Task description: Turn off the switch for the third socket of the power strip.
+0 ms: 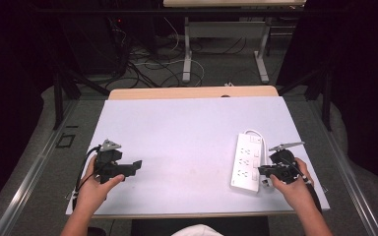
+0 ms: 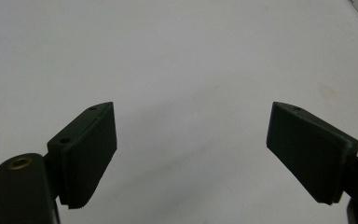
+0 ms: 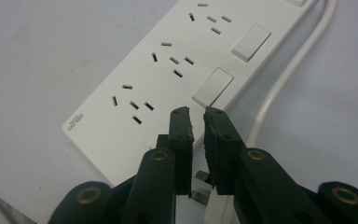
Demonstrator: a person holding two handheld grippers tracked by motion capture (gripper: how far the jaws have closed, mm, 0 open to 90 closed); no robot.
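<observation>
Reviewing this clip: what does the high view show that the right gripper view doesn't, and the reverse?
High view alone: both hands, the left gripper hovering over bare table, and the floor with cables beyond. Right gripper view alone: the socket slots, two rocker switches and a small printed logo on the strip, plus the right gripper's jaws nearly closed with a narrow gap. Both share: the white power strip, its white cord and the right gripper at the strip's near end.

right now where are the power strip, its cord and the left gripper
power strip [image 1: 246, 161], high view, middle of its white face
cord [image 3: 279, 88], right gripper view, white run beside the strip
left gripper [image 2: 191, 154], left gripper view, midway between its jaws
</observation>
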